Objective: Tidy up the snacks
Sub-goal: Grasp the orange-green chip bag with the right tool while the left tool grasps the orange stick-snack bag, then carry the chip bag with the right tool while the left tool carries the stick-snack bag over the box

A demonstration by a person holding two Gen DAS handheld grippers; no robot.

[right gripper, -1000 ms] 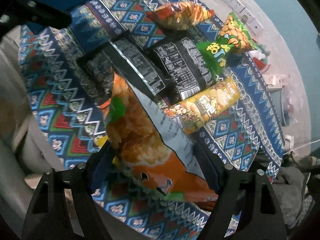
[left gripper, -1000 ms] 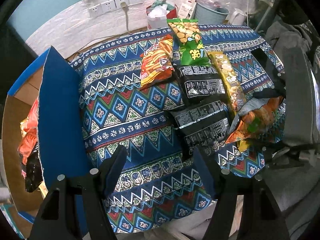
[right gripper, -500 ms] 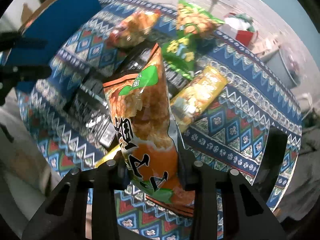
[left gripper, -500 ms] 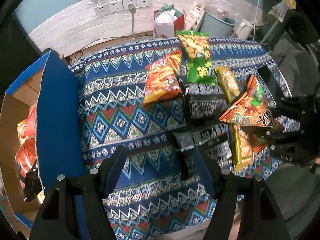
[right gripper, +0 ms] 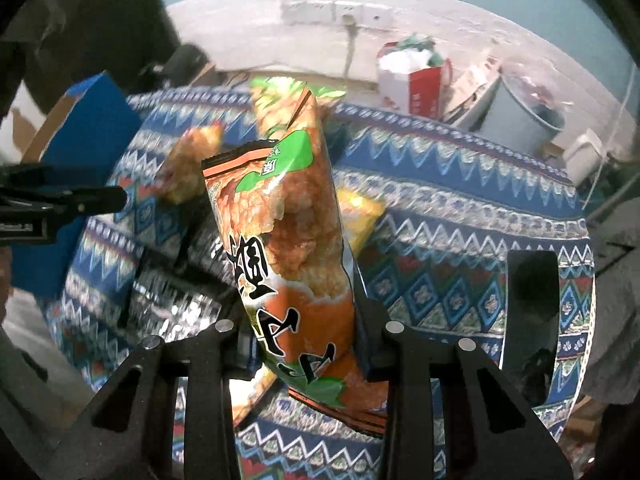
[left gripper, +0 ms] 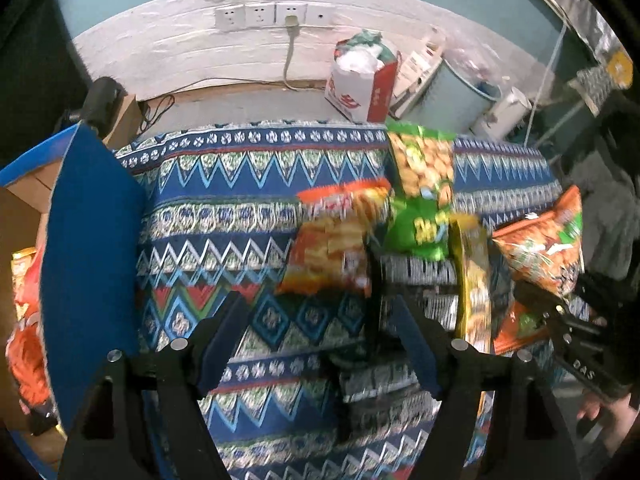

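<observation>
Gripping an orange bag (right gripper: 296, 248) low on its body, the right gripper (right gripper: 306, 336) has its pads clenched on the packet, which stands nearly upright between them, clear of the cloth (right gripper: 440, 280); the same bag shows at the right edge of the left view (left gripper: 548, 244), with that gripper's black frame below it; the left gripper (left gripper: 320, 340) hangs over the cloth (left gripper: 224, 224) with its jaws apart, having just been opening wider, and nothing lies between the blue pads; beyond its right finger, black packets (left gripper: 420, 276) lie blurred on the cloth; a red-orange bag (left gripper: 336, 248) rests just left of them, a green bag (left gripper: 424, 196) lies beyond, and a yellow packet (left gripper: 472, 276) runs along beside the black ones; at the left stands a blue box (left gripper: 88, 264), its flap raised, with orange packets (left gripper: 28, 344) inside; on the floor past the table sit a red-and-white bag (left gripper: 364, 80) and a pale bucket (left gripper: 456, 96), below a row of wall sockets (left gripper: 260, 16).
</observation>
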